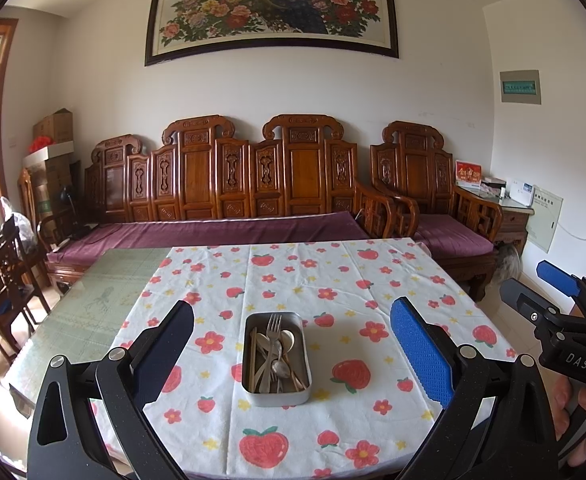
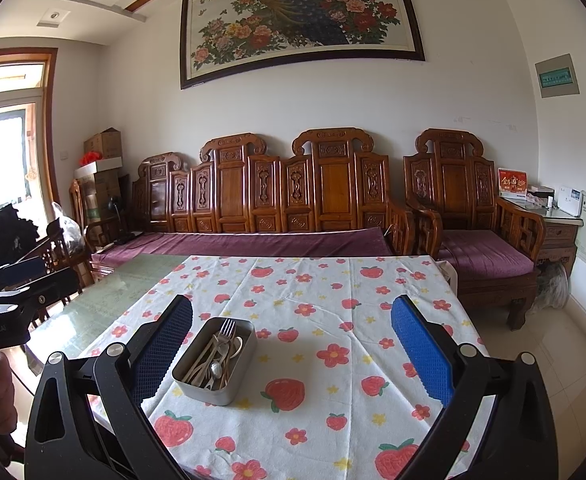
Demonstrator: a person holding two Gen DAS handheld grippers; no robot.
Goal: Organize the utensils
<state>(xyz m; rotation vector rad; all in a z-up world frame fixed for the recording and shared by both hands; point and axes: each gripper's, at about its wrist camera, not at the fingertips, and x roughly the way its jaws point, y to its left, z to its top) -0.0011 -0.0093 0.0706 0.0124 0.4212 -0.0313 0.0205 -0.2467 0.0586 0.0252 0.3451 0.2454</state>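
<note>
Carved wooden benches [image 1: 229,176] with purple cushions line the wall behind a table in a strawberry-print white tablecloth [image 1: 333,280]. Between and just ahead of the left gripper's [image 1: 291,354] spread jaws sits a rectangular metal tin [image 1: 276,396] holding a fork [image 1: 273,326], spoons and chopsticks. The right gripper [image 2: 291,354], jaws wide, has the tin near its left finger.

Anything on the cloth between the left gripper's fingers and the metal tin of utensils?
No. In the left wrist view, only bare strawberry tablecloth lies between the open left gripper and the metal tin.
</note>
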